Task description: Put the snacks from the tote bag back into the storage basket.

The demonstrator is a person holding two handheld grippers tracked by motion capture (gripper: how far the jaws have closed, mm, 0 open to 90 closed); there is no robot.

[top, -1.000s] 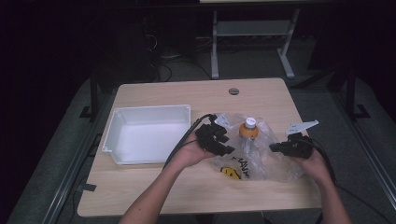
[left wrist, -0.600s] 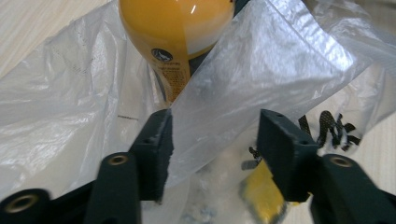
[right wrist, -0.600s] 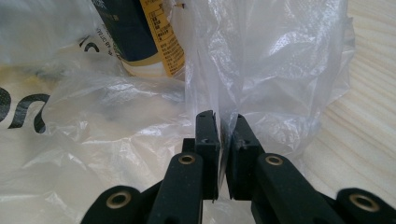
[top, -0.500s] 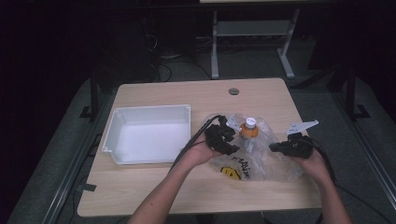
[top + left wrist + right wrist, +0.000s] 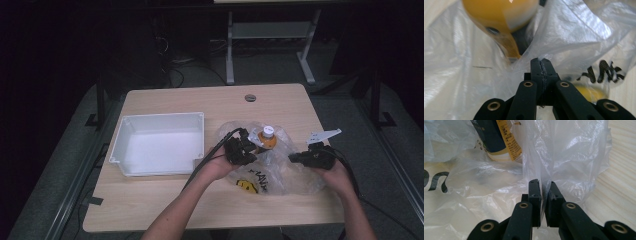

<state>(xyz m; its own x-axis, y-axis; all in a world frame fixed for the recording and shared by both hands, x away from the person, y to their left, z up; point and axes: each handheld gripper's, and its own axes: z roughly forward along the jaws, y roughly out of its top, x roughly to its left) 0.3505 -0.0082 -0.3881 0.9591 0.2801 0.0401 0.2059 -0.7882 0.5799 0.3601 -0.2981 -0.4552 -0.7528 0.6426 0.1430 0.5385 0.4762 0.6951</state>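
Bag: clear plastic on tabletop, bottle inside
Tray: white, left of bag
Left tool: just closed, pinching bag
Right tool: pinching bag's far edge

White tray and bare wood on the tabletop

An empty white tray with low walls sits on the left half of the light wooden tabletop. Beyond the tray, near the tabletop's far edge, is a small round grommet. Farther back past the tray, on the dark floor, stands a grey metal frame beside tangled cables.
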